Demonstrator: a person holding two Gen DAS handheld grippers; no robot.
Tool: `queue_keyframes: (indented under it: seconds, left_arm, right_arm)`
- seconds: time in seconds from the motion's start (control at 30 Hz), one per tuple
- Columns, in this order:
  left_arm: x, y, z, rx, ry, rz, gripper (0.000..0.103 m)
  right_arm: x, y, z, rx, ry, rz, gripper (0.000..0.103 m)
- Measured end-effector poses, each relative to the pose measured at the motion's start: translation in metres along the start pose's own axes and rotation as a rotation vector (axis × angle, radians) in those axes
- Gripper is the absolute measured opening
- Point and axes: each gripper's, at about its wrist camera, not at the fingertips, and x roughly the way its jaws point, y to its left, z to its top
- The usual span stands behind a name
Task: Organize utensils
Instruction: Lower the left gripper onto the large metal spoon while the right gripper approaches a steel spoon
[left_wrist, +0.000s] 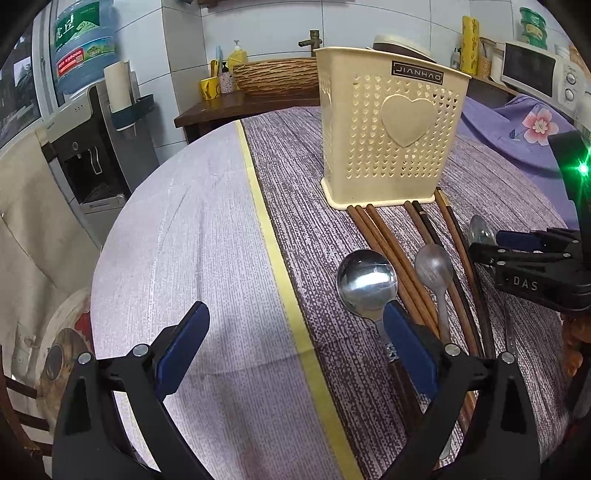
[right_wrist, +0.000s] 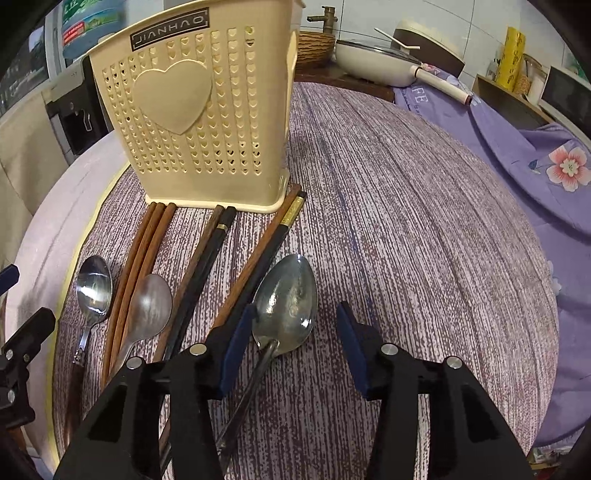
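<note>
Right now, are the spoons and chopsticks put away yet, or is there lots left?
Nothing looks put away yet. Three spoons and the chopsticks all lie on the tablecloth in front of the cream holder. Both grippers are open and empty; the right gripper hovers around the biggest spoon, the left gripper beside another. Everything is left.

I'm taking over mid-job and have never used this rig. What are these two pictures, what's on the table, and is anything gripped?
Each picture comes from a camera mounted on a hand-held two-finger gripper, looking along its fingers. The left gripper is open, its right finger over the round spoon. The right gripper is open, straddling the pointed spoon. A dull spoon and several chopsticks lie on the purple tablecloth before the cream utensil holder. Nothing is gripped.
</note>
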Motion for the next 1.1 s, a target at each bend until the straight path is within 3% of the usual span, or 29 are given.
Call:
queue_keyframes:
  seconds: [0.3,0.57,0.77,1.1]
  left_arm:
    - [0.003,-0.006,0.003,0.005,0.007,0.008,0.094]
    - [0.013,-0.025,0.015,0.013,0.032,-0.025,0.093]
    - [0.033,-0.043,0.023,0.022,0.083,-0.015,0.080]
    - [0.048,-0.043,0.028,-0.072,0.135,-0.034,0.056]
  right_arm:
    - [-0.002,0.001,-0.005,-0.018,-0.025,0.041,0.035]
    - [-0.006,-0.006,-0.009,-0.007,-0.051,0.062,0.034]
    - [-0.010,-0.010,-0.012,-0.003,-0.066,0.068,0.034]
    - [-0.012,-0.013,-0.015,-0.002,-0.075,0.088,0.034]
